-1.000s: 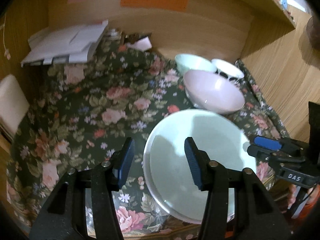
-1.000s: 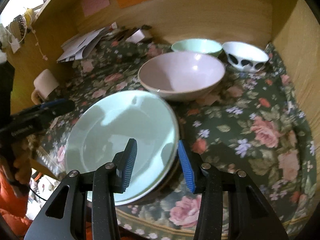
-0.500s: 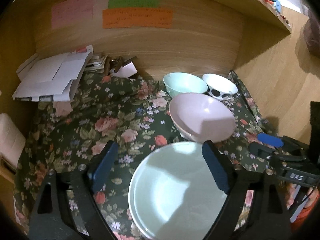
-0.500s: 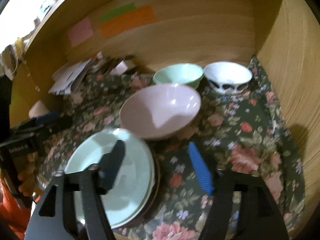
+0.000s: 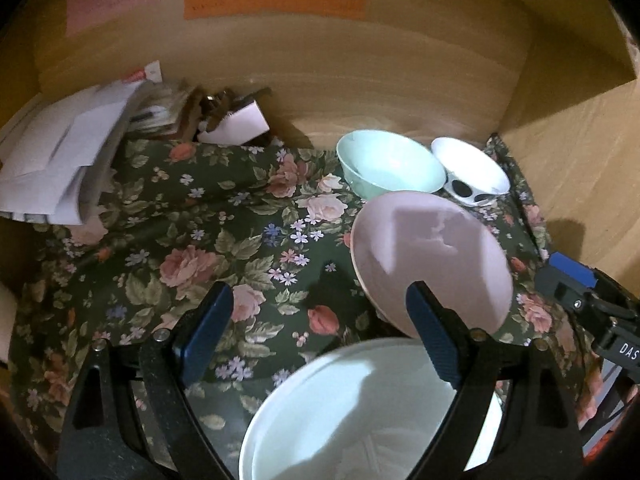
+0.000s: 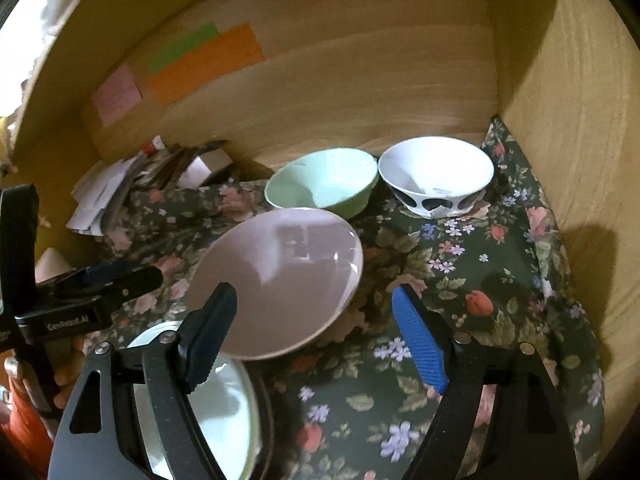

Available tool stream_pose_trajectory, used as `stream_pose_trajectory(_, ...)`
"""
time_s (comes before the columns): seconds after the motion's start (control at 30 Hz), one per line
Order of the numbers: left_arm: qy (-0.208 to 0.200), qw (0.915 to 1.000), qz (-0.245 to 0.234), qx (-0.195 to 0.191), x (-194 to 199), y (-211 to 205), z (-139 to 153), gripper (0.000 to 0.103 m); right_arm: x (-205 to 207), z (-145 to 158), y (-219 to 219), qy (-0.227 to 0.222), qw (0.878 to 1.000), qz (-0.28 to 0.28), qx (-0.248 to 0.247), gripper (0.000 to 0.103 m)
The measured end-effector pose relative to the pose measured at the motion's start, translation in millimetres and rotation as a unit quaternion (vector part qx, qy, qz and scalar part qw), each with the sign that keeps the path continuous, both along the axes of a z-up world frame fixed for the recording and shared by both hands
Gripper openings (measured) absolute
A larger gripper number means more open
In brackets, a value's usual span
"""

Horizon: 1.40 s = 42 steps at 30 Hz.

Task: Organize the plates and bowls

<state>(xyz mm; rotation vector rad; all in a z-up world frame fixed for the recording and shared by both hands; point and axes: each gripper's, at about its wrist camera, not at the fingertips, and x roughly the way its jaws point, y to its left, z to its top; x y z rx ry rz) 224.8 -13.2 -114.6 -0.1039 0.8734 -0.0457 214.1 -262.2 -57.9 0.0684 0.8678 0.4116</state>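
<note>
Dark rim under pale plate [image 6: 224, 420], right view only

1. Left black two-finger gripper with dark blue pads [image 5: 316, 336] tilts downward, jaws wide, nothing gripped.
2. Right black two-finger gripper with bright blue pads [image 6: 316, 336] tilts downward, jaws opening, nothing pinched.

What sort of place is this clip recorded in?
Probably a home desk or shelf alcove used as a table. Wood-grain walls close it in on the back and side, coloured paper notes are stuck to the back panel, loose papers pile in a corner, and a floral cloth covers the surface.
</note>
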Motion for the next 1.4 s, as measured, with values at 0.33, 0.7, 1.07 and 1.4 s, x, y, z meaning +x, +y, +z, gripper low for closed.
stream_pose_trajectory(0.33,0.021,0.9996,-0.012,0.014,35,-13,-28,0.089,29,-29,7,0.027,0.999,0.003,-0.023,0.072)
stream_pose_trajectory(0.7,0.039,0.9982,-0.038,0.025,52,-26,-44,0.053,39,-45,11,0.058,0.998,0.01,-0.025,0.041)
stream_pose_trajectory(1.07,0.053,0.9958,-0.07,0.023,53,-40,-49,0.017,40,-52,16,0.084,0.996,0.014,-0.008,0.029)
stream_pose_trajectory(1.4,0.041,0.9968,-0.065,0.021,44,-39,-43,0.017,31,-38,13,0.069,0.998,0.011,-0.001,0.029)
